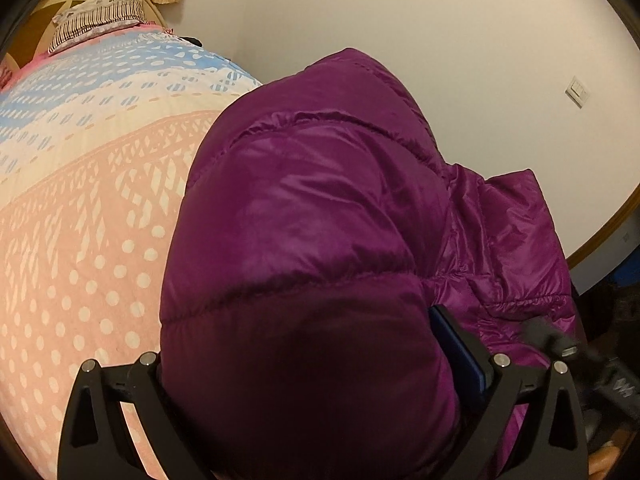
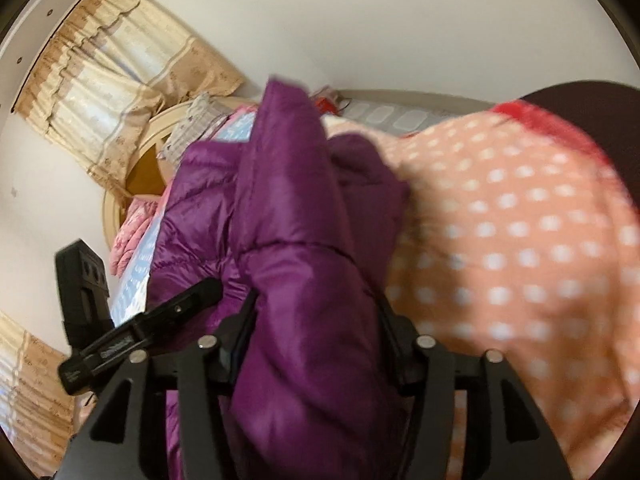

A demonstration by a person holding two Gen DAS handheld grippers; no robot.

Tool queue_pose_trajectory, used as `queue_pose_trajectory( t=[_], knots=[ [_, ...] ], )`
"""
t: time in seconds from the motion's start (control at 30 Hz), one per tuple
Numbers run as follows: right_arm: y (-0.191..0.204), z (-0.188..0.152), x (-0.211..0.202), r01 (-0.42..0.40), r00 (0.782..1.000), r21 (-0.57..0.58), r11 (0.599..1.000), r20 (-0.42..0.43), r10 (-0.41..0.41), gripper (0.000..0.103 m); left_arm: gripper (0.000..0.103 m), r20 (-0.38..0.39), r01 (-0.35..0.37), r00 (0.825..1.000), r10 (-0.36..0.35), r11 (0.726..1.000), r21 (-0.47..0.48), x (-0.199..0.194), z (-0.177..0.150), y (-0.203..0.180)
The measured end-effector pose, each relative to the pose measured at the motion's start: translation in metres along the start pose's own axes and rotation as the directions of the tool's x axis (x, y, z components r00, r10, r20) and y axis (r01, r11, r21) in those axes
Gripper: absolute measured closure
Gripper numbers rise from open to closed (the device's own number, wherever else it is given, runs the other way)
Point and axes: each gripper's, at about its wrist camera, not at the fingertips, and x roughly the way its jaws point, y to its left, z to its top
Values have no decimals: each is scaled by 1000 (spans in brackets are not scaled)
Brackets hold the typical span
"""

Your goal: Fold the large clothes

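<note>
A shiny purple down jacket (image 1: 320,220) lies bunched up on the bed, along the side by the wall. My left gripper (image 1: 296,320) is shut on a thick fold of it. The blue pad (image 1: 460,352) presses into the fabric, and the other finger is buried under the fold. In the right wrist view the jacket (image 2: 288,220) runs as a puffy ridge away from the camera. My right gripper (image 2: 316,300) stands open, with this ridge lying between its fingers. The left gripper's black finger (image 2: 180,308) rests on the jacket close beside it.
The bed has a pink dotted blanket (image 1: 80,260) (image 2: 520,240) that turns blue and white farther up. A striped pillow (image 1: 100,12) lies against the cream headboard (image 2: 120,184). A white wall with a switch (image 1: 577,92) runs alongside. Beige curtains (image 2: 120,92) hang behind.
</note>
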Motion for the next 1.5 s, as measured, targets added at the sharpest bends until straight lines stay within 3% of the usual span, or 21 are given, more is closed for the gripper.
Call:
queue_pose_trajectory(
  t=[0.13, 0.23, 0.37, 0.47, 0.57, 0.77, 0.97, 1.17, 1.2, 1.23, 1.27, 1.4, 1.5],
  knots=[
    [11, 11, -46, 143, 980, -68, 987, 148, -132, 46, 2, 5, -17, 1000, 17, 1000, 14, 0, 0, -1],
    [43, 36, -56, 214, 961, -168, 962, 212, -177, 55, 2, 8, -31, 999, 31, 999, 29, -8, -7, -9],
    [71, 66, -14, 214, 973, -263, 941, 141, -182, 55, 2, 0, -44, 999, 45, 998, 49, -10, -9, -15],
    [63, 73, 34, 293, 956, -267, 918, 60, -287, 55, 1, -3, -44, 999, 44, 998, 55, -7, -7, -16],
    [36, 64, 52, 350, 935, -233, 907, 26, -354, 55, 1, -9, -32, 999, 33, 998, 55, -2, -6, -18],
    [6, 51, 54, 349, 937, -154, 925, 42, -346, 55, 1, -24, -45, 999, 47, 995, 87, 5, -2, -29],
    [19, 40, 49, 428, 904, -150, 891, 94, -418, 55, 1, -29, -28, 999, 31, 993, 112, 16, 0, -32],
    [10, 41, 46, 416, 908, -113, 902, 95, -407, 54, 1, -6, -33, 999, 33, 993, 116, 12, -4, -32],
    [11, 41, 47, 417, 908, -112, 902, 96, -408, 49, 1, -5, -33, 999, 34, 993, 115, 9, -5, -33],
    [10, 41, 46, 426, 904, -109, 898, 94, -417, 36, 1, -6, -30, 999, 31, 993, 110, 9, -5, -30],
    [8, 40, 46, 445, 895, -96, 890, 76, -439, 34, 1, -8, -24, 1000, 25, 994, 102, 6, -5, -27],
    [7, 32, 27, 403, 915, -85, 911, 32, -402, 27, 1, -51, -6, 999, 10, 996, 84, -12, -16, -23],
    [17, 14, -12, 377, 925, -64, 924, 80, -372, 27, 1, -57, -33, 998, 38, 996, 81, -34, -19, -26]
  ],
)
